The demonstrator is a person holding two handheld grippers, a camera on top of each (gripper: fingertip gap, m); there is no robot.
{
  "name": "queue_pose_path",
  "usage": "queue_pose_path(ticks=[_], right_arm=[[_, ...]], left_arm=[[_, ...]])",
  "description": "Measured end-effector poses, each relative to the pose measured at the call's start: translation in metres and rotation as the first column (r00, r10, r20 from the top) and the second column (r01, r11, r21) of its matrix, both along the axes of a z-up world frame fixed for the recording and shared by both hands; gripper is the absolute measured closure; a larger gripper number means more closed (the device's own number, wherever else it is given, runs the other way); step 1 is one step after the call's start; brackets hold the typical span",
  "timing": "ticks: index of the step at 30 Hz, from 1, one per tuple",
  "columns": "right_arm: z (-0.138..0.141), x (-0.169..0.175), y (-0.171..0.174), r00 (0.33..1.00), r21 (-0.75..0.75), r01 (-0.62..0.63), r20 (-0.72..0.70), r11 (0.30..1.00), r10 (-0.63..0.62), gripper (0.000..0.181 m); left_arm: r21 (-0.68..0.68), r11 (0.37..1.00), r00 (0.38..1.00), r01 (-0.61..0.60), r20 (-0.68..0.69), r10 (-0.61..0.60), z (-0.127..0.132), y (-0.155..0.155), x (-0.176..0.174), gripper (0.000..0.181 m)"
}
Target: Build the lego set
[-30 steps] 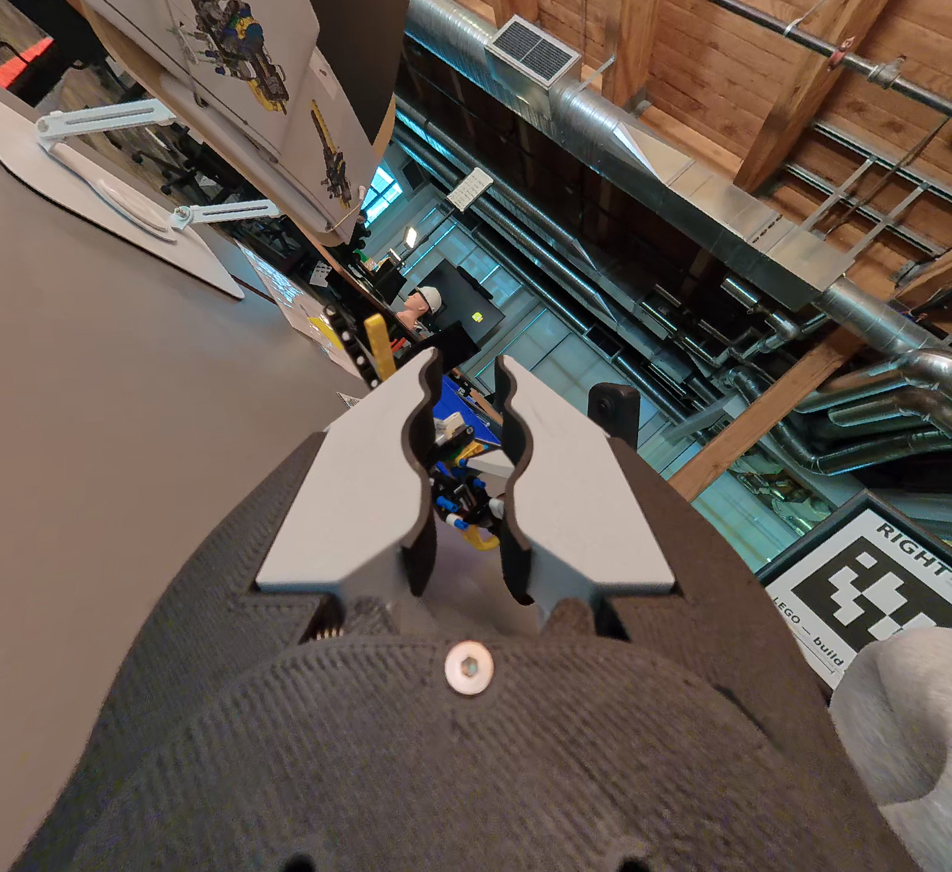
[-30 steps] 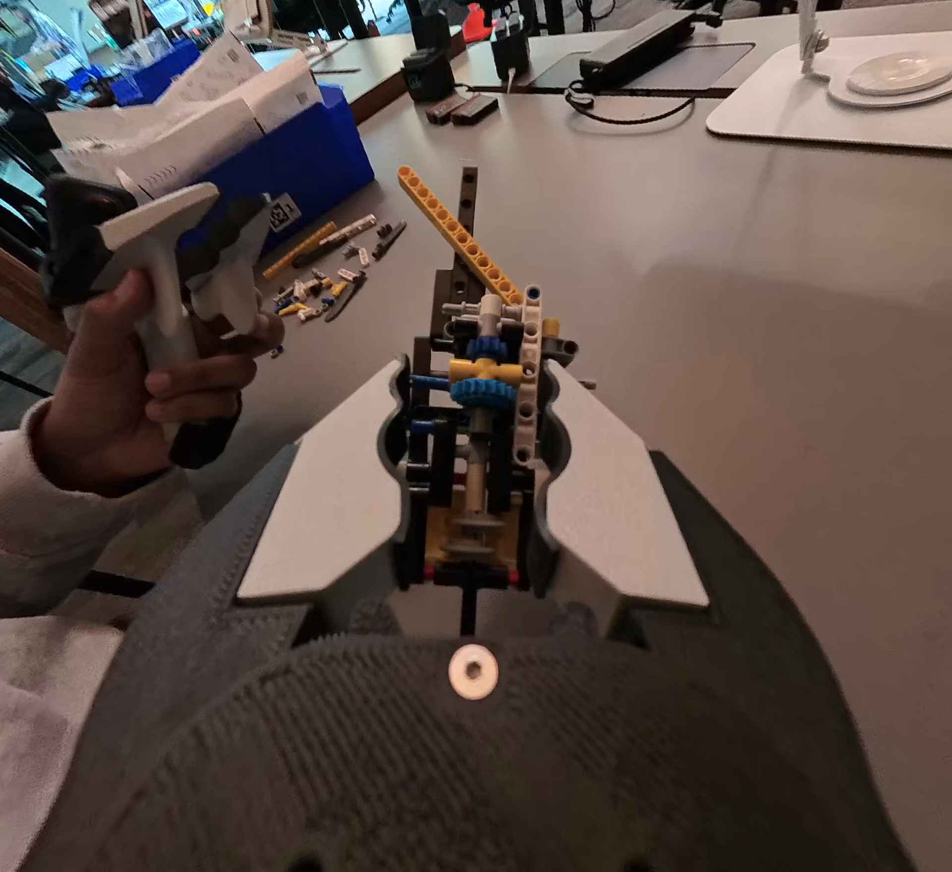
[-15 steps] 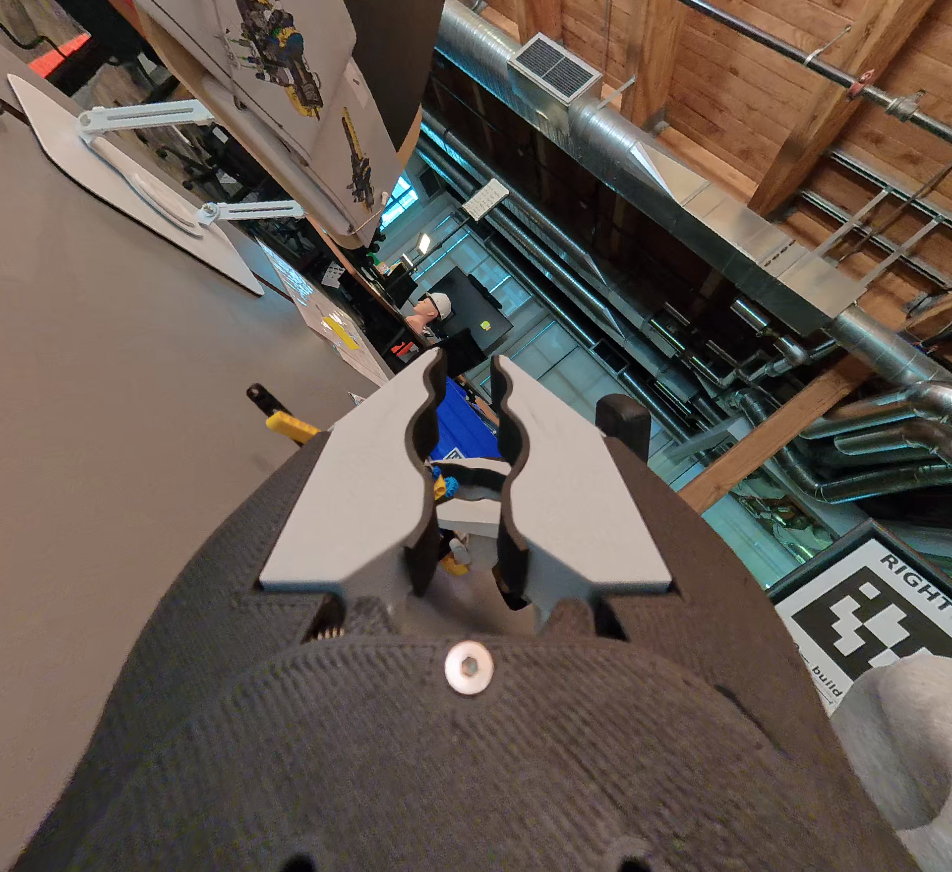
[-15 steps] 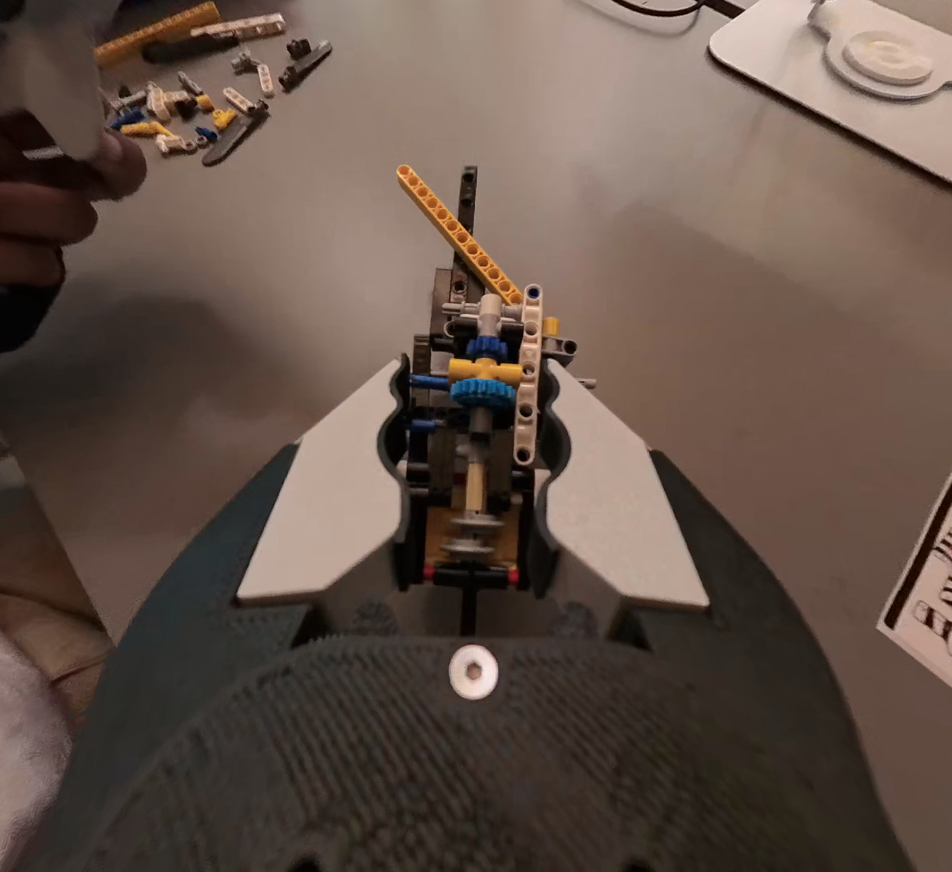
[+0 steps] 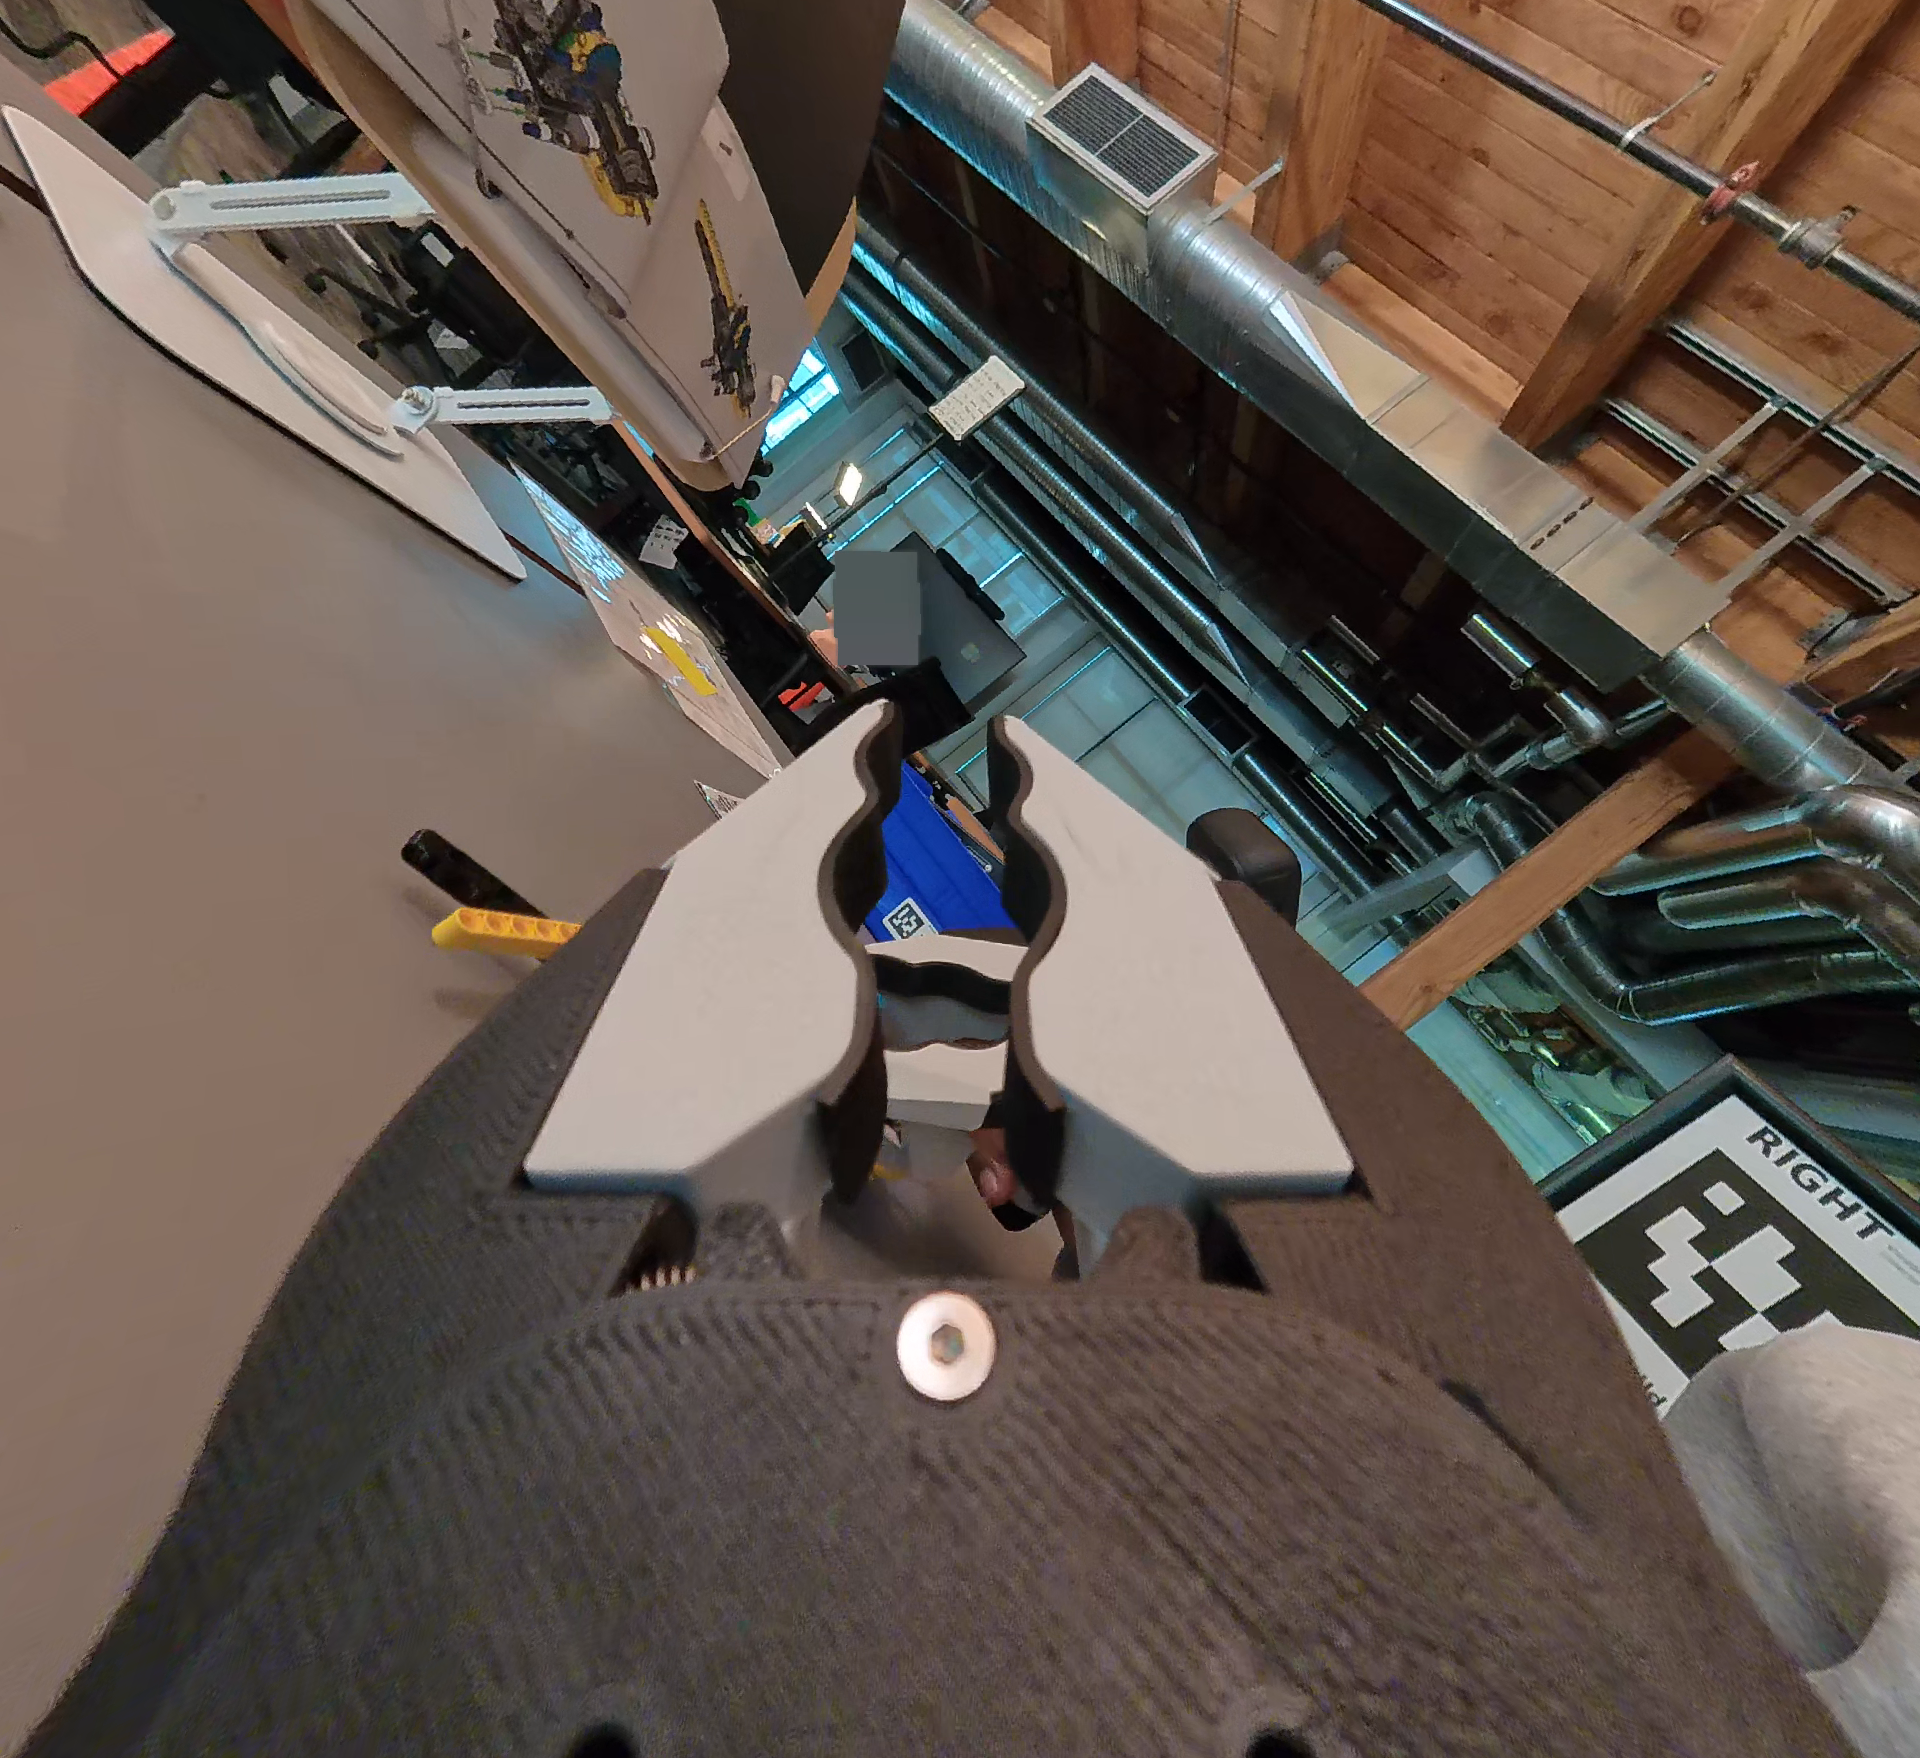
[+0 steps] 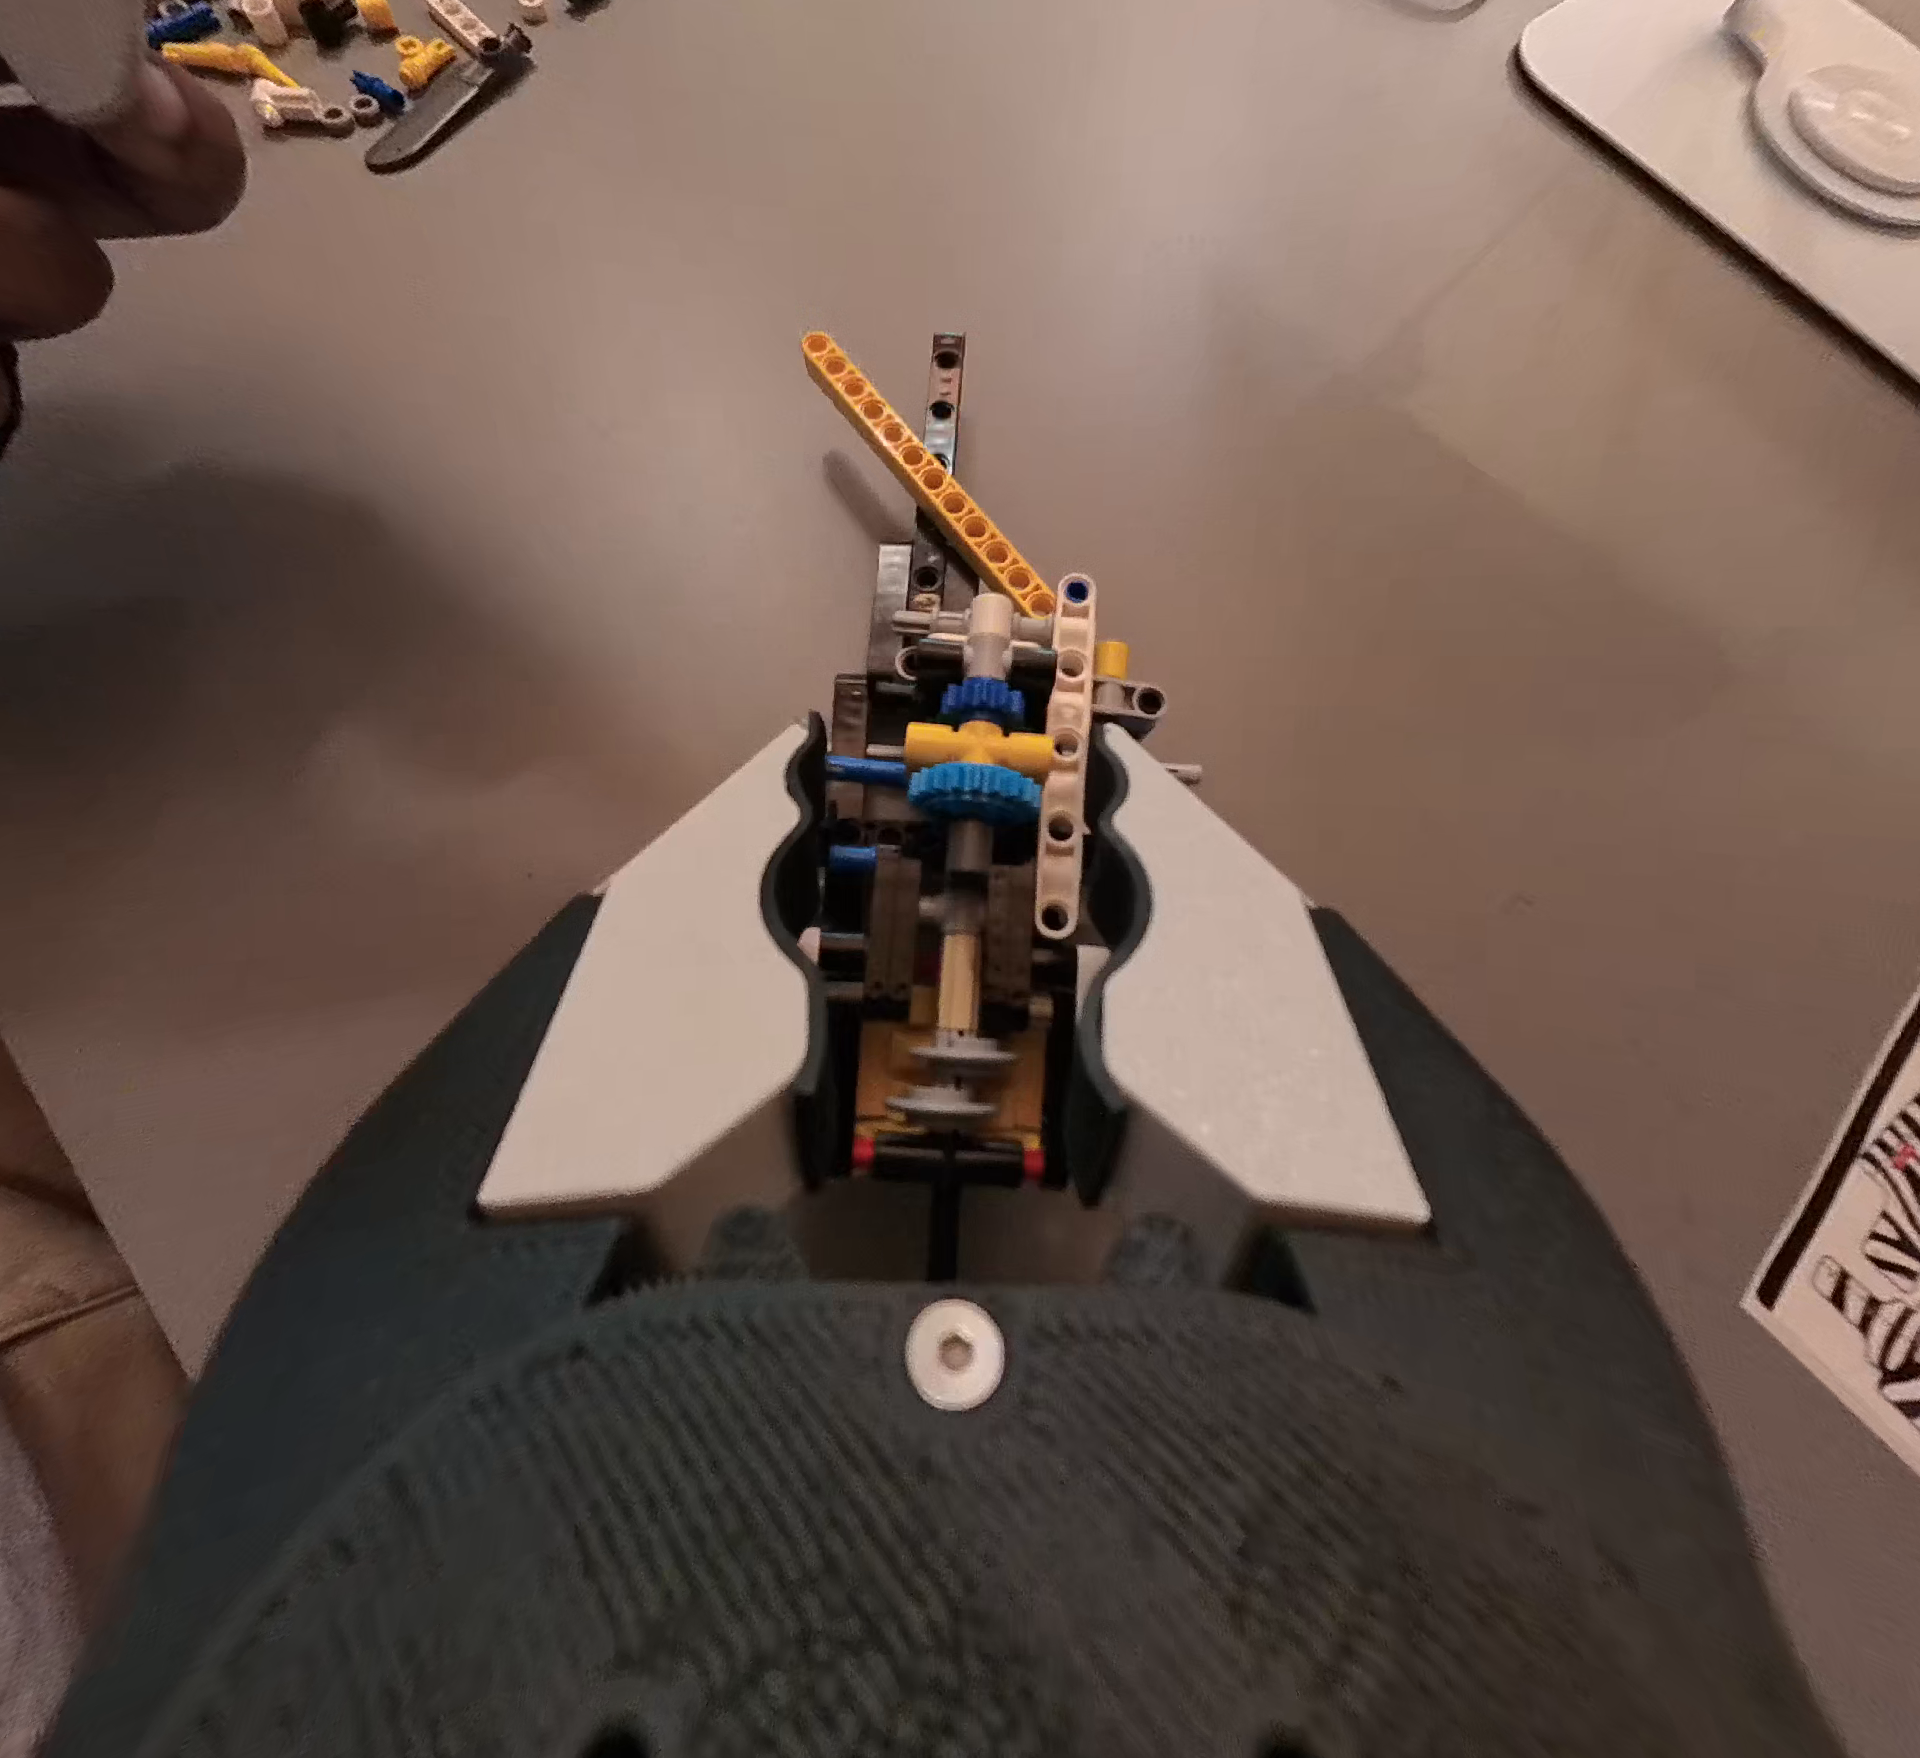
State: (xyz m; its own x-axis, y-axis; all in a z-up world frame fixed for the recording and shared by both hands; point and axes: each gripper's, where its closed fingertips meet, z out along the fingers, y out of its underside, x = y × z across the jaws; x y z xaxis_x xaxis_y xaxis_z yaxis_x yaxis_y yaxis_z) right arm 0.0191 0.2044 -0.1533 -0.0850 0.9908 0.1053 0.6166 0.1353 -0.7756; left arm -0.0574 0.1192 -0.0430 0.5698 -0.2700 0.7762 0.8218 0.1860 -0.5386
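My right gripper (image 6: 956,742) is shut on the lego assembly (image 6: 971,835), a black frame with blue gears, a grey axle and a white beam. A long yellow beam (image 6: 920,472) and a black beam stick out of its front, over the grey table (image 6: 1351,565). My left gripper (image 5: 940,742) is tilted up towards the ceiling, its jaws a little apart with nothing between them. The tips of the yellow beam (image 5: 509,929) and the black beam show to its left. The hand (image 6: 114,170) holding the left gripper shows at the left edge of the right wrist view.
Several loose lego parts (image 6: 343,35) lie at the far left of the table. A white monitor stand base (image 6: 1714,98) is at the far right, a printed sheet (image 6: 1860,1241) at the right edge. A screen with build pictures (image 5: 540,46) hangs overhead, and a blue bin (image 5: 925,867) stands behind. Spacing between my two grippers at the tips: around 15 cm.
My right gripper has tipped downward and closer to the table, still holding the assembly. The left gripper has moved off to the left, and the assembly has slid out of its gap.
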Motion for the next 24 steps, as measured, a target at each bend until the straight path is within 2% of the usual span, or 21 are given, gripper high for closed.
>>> queue_pose_path(ticks=[13,16,24], right_arm=[[0.002,0.000,0.001,1.000,0.003,-0.005,-0.011,1.000,0.005,0.134],[0.012,-0.001,-0.001,0.998,-0.010,-0.016,-0.066,1.000,0.015,0.147],[0.031,0.004,0.006,0.989,-0.113,0.006,-0.145,0.994,-0.023,0.142]], left_arm=[[-0.007,0.999,0.999,0.047,-0.004,-0.047,-0.001,0.004,0.008,0.166],[-0.009,0.999,0.999,0.040,-0.004,-0.040,-0.001,0.004,0.006,0.167],[-0.012,1.000,1.000,0.000,0.002,0.000,-0.003,-0.001,-0.007,0.168]])
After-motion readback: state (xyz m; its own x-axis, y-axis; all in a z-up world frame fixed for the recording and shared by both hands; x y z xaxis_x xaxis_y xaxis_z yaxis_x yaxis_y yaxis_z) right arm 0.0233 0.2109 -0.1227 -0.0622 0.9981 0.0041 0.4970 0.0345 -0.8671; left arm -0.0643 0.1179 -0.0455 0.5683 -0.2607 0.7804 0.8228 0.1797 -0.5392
